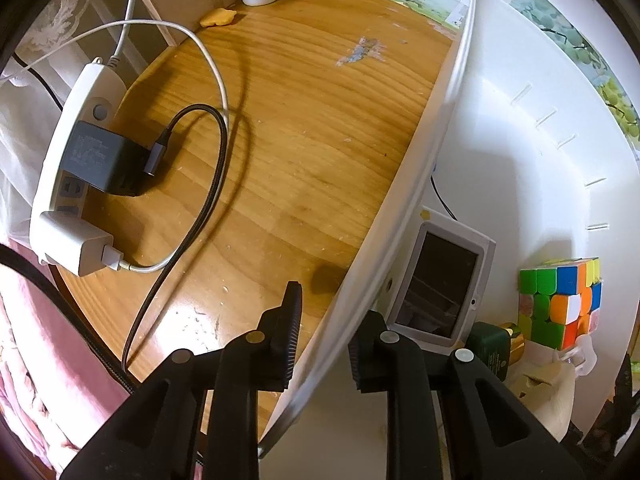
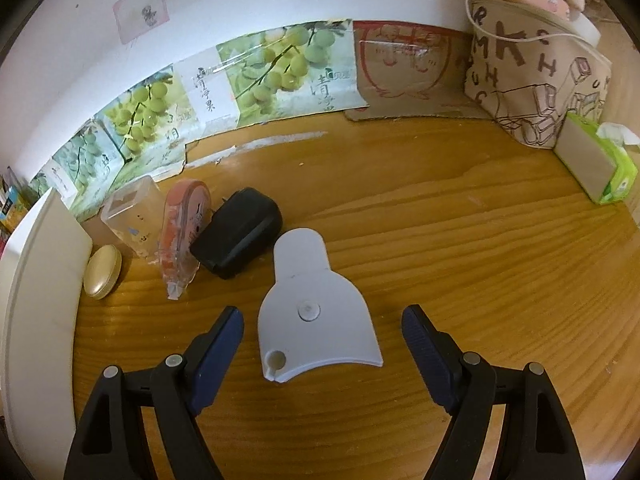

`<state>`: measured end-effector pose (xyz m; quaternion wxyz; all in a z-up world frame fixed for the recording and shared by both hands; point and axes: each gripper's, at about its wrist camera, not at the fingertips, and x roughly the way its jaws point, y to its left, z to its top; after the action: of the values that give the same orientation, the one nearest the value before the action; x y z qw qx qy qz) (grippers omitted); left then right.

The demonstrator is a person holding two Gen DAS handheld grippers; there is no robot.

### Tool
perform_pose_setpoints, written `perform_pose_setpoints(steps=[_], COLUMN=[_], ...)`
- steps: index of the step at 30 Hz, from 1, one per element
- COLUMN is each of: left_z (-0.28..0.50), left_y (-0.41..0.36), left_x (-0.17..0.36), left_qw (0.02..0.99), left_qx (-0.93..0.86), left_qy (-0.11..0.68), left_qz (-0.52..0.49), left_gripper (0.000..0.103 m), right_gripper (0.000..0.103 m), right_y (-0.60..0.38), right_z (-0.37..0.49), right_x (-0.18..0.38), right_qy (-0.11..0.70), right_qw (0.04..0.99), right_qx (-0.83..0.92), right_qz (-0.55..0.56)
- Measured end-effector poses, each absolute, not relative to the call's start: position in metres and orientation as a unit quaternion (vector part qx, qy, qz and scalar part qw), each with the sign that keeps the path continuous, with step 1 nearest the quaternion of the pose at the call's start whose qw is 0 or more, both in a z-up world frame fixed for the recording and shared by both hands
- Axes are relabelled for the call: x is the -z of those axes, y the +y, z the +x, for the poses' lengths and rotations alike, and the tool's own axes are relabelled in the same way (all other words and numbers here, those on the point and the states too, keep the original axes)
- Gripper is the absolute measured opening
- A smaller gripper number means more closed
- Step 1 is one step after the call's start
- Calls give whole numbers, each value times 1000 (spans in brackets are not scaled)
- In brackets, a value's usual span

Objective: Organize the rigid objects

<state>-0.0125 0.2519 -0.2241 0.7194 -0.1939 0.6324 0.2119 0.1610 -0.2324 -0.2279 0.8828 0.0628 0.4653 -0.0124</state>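
Note:
My left gripper (image 1: 322, 344) points down and straddles the near wall of the white bin (image 1: 404, 184), one finger outside, one inside. Its pads stand slightly off the wall, so it is open. Inside the bin lie a colour cube (image 1: 560, 300), a small grey screen device (image 1: 440, 280) and a dark green bottle with a gold cap (image 1: 496, 348). My right gripper (image 2: 322, 340) is open, its fingers either side of a flat pale grey plastic piece (image 2: 312, 304) on the wooden table. Left of that piece lie a black charger (image 2: 236, 232), a pink tape dispenser (image 2: 184, 232), a clear box (image 2: 132, 216) and a gold oval tin (image 2: 102, 266).
A white power strip (image 1: 72, 152) with two plugged chargers and looping cables (image 1: 208, 184) sits left of the bin. The bin's white wall (image 2: 36, 300) stands at the left of the right wrist view. A patterned bag (image 2: 532, 76) and tissue box (image 2: 596, 160) stand far right.

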Motion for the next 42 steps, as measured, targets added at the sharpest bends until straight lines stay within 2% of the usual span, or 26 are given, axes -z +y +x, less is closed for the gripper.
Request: perform_pose_setpoints(steps=[3,8,19,41,42], left_z=[-12,-10,-4,7,7], left_y=[253,252,251,254,254], left_x=[225,224,225,228,227], left_qw=[719,719,714,734,735], left_qx=[-212,-211,-208,-131,-127], left_qy=[633,634,642,648,648], left_qz=[-194,-192,-184,-159,-158], left_gripper=[22,22,22,10,10], right_gripper=[73,57,57,55,36], right_y=[-230,-228,-226,-194,-192], right_z=[164,165,156,101,98], right_x=[229,228,226,192,189], right_qy=[469,466,471,443,439], right_qw=[881,883,880,894,895], right_qx=[8,5,-1,-9,-13], right_qz=[57,51,59,70,72])
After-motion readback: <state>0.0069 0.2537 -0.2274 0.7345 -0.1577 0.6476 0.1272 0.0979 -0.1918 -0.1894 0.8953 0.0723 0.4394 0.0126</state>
